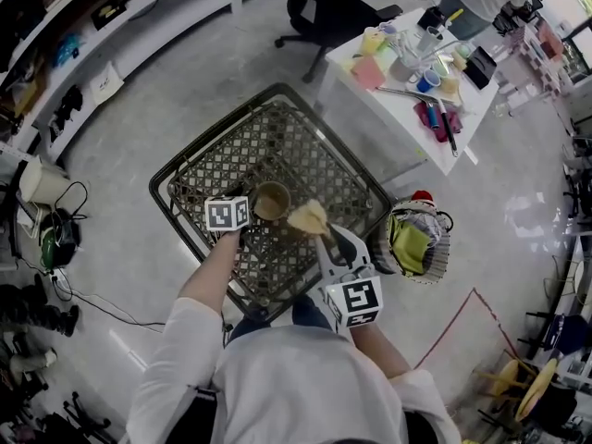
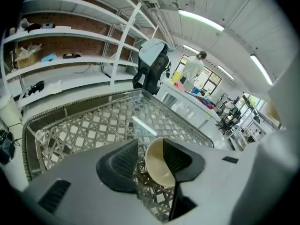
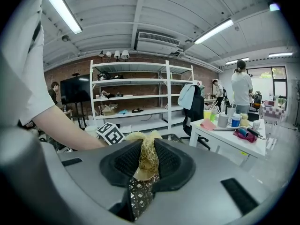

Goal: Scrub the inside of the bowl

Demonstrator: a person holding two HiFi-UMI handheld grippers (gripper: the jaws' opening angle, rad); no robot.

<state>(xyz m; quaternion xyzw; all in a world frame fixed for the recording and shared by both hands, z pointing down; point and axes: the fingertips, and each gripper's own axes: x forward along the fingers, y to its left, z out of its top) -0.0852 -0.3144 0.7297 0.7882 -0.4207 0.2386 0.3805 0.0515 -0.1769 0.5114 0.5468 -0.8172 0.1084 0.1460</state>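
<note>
white shirt (image 1: 305,387) and both forearms fill the bottom of the head view, reaching over a dark lattice table (image 1: 277,137) with a raised rim. the right gripper (image 3: 148,149) is clamped on a scrubber (image 1: 310,216), a wad of pale yellow fibre. its two black pads squeeze the wad from both sides, and a tuft stands up above them. in the head view the scrubber hangs just beside the bowl (image 1: 272,201), to its right; i cannot tell whether the two touch. the bowl is small and cream-coloured and stands upright on the lattice top near the middle of the table. the left gripper (image 2: 149,144) has its jaws wide apart and grips nothing. the bowl shows in the gap between them, close against the right-hand pad and clear of the left-hand one. the left gripper's marker cube (image 1: 227,214) sits just left of the bowl in the head view. on the floor to the table's right stands a round basket (image 1: 442,248) with a yellow-green cloth inside. further off are a white table (image 1: 398,100) crowded with cups and tools, and a black office chair (image 1: 333,7).
</note>
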